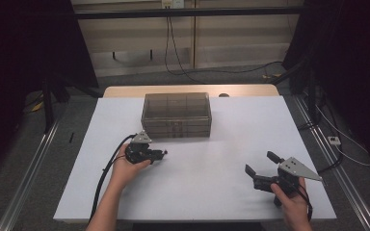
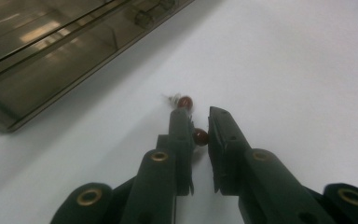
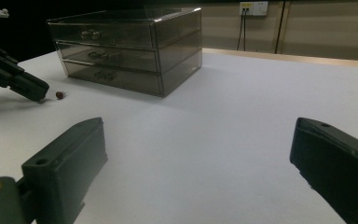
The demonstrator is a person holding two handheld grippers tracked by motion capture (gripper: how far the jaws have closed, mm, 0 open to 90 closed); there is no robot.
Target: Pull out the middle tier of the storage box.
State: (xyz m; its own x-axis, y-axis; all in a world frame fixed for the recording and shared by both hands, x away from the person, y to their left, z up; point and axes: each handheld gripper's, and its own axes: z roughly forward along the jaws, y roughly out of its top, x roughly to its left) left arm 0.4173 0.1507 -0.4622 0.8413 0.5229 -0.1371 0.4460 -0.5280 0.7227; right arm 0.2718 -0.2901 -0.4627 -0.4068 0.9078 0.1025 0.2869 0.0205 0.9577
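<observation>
The white table (image 1: 231, 144) carries a smoky clear drawer box (image 1: 176, 114) near its far edge, three shallow drawers stacked, all pushed in. In front of the box, toward the near left, the left gripper (image 1: 163, 153) lies low over the tabletop in the person's left hand (image 1: 125, 168), its tips pointing toward the table's middle. Well apart from it, at the near right, the right gripper (image 1: 260, 162) rests in the right hand (image 1: 291, 204) with its jaws spread wide and only bare table between them. In the left gripper view the left jaws are drawn nearly together, a narrow gap remaining, and a small dark red bead (image 2: 200, 136) sits in that gap against the left-hand jaw; whether both pads press on it cannot be told. A second red bead (image 2: 185, 101) with a whitish bit beside it lies on the table just past the jaw tips, close to the box front.
</observation>
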